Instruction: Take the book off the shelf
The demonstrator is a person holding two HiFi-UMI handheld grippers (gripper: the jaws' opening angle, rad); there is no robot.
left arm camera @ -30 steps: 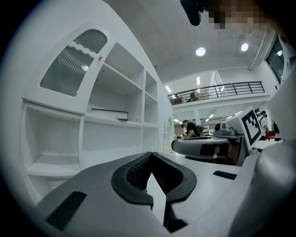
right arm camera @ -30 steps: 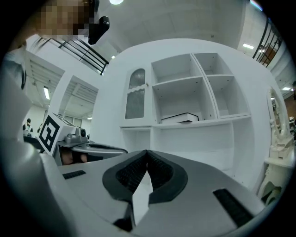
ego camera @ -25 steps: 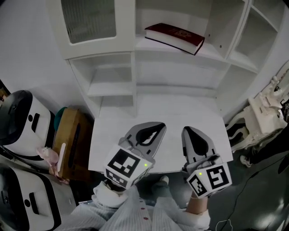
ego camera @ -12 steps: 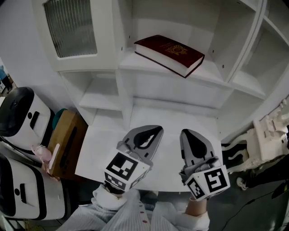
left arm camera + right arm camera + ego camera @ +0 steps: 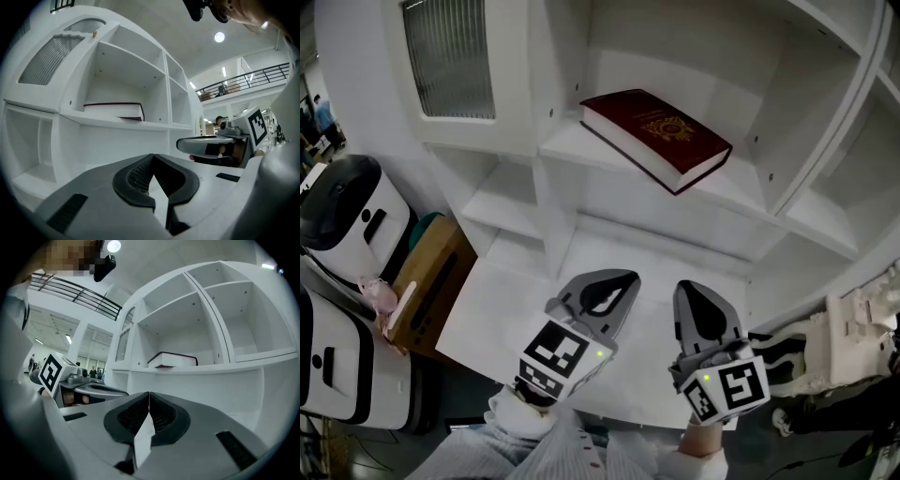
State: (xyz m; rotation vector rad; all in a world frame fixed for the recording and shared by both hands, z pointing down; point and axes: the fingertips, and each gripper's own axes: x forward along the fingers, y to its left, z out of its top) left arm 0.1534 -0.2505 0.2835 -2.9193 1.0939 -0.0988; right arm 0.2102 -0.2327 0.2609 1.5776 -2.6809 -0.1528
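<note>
A dark red book (image 5: 660, 133) with a gold emblem lies flat on a white shelf (image 5: 722, 192), one corner over the shelf's front edge. It also shows in the left gripper view, book (image 5: 115, 110), and in the right gripper view, book (image 5: 174, 359). My left gripper (image 5: 617, 281) and right gripper (image 5: 692, 292) hover side by side over the white desk surface (image 5: 497, 314), below and well short of the book. Both point level toward the shelf with jaws closed tip to tip and nothing between them.
The white shelf unit has several open compartments and a ribbed glass door (image 5: 450, 58) at the upper left. A brown box (image 5: 427, 286) and white machines (image 5: 347, 220) stand to the left of the desk. A white ornate object (image 5: 848, 342) sits at the right.
Both grippers have moved forward toward the shelf unit, staying shut. The book now appears larger and closer in the head view.
</note>
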